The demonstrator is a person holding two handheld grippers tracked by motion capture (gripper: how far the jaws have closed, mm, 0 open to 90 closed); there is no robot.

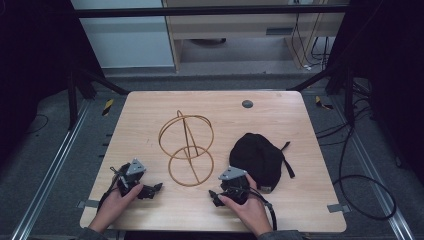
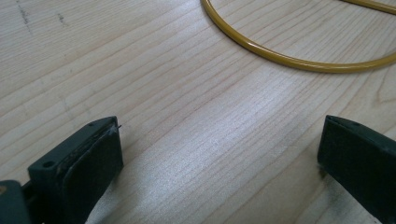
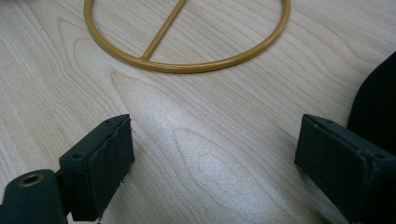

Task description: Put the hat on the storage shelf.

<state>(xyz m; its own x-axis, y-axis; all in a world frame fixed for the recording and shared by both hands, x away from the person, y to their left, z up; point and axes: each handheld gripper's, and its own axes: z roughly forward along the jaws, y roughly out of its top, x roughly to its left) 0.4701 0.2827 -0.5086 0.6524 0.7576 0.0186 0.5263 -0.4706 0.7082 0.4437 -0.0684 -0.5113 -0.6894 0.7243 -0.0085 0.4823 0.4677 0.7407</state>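
Wooden table: one wire stand, one black cap; both grippers' jaws spread

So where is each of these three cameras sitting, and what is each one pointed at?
High view: above the person's side, facing forward and down on the table; it takes in the gold wire stand, black cap, both hands, left gripper and right gripper.
Left gripper view: rides on that gripper, low over the wood, looking past its open fingers at the stand's ring.
Right gripper view: rides on that gripper, facing the ring past its open fingers, cap at the right edge.
Shared: all show the stand.
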